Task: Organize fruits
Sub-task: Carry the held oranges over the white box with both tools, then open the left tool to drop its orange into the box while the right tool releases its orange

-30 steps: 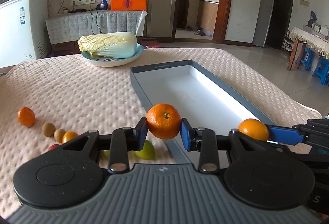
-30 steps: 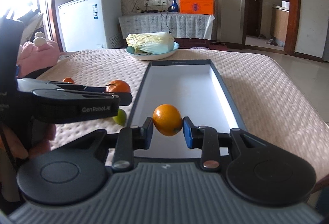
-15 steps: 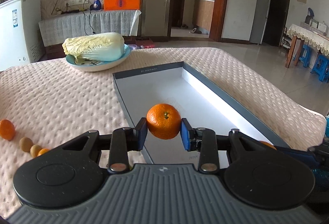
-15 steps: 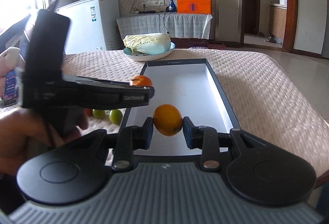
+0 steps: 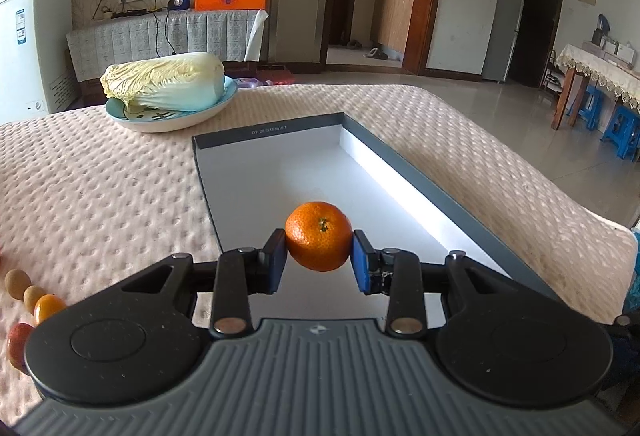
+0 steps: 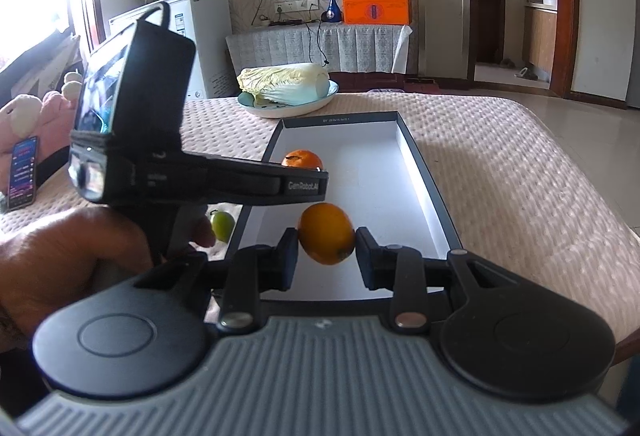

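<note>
My left gripper (image 5: 319, 263) is shut on a tangerine (image 5: 319, 236) with a green stem mark, held above the near part of the long grey box (image 5: 416, 178) with a white floor. In the right wrist view the same tangerine (image 6: 302, 160) shows past the left gripper's black finger (image 6: 260, 186). My right gripper (image 6: 326, 256) is shut on a smooth yellow-orange fruit (image 6: 326, 234), also over the box's near end. Loose small fruits (image 5: 30, 300) lie on the cloth at far left, and a green fruit (image 6: 222, 226) sits just left of the box.
A plate with a napa cabbage (image 5: 166, 86) stands beyond the box's far end. A hand (image 6: 80, 264) holds the left gripper's handle. A phone (image 6: 22, 172) and plush toys (image 6: 36, 112) lie at the left. The table's right edge (image 5: 600, 232) drops to the floor.
The left gripper has carried the tangerine rightward from the cloth beside the box to over the box's inside. The right gripper has stayed over the box with its fruit.
</note>
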